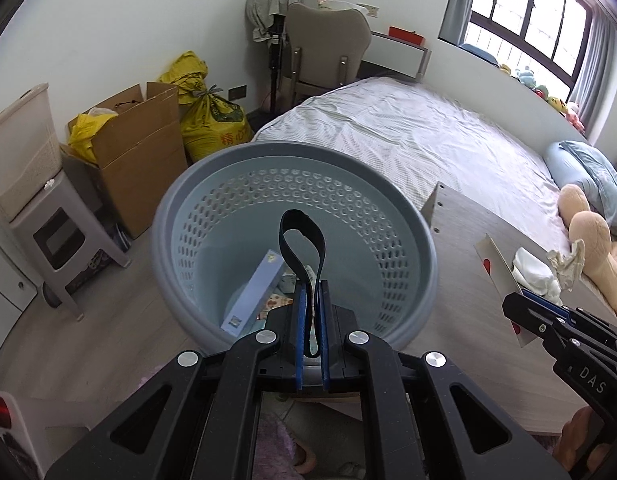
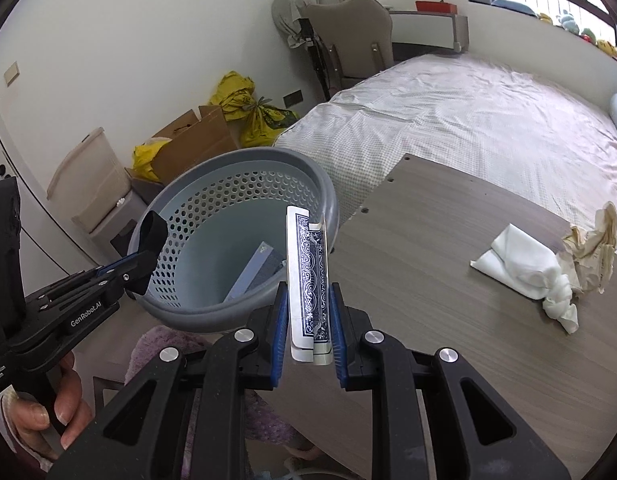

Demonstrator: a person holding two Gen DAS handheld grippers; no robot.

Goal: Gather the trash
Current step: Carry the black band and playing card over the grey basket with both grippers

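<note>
Bedroom clutter surrounds a wooden worktop [image 2: 448, 280] beside the bed [image 1: 408, 136]. Left claw [image 1: 311, 300] is clamped on a black strap [image 1: 302, 240] over the grey basket [image 1: 212, 184], likely ready to drop it. Right claw [image 2: 308, 312] is clamped on playing cards [image 2: 306, 272] near the rim. A white cloth [image 2: 524, 268] and crumpled paper [image 2: 592, 244] remain on the worktop.

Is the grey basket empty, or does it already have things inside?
Not empty. The grey basket holds a long light-blue box leaning against its wall, and some printed wrappers lie at the bottom.
</note>
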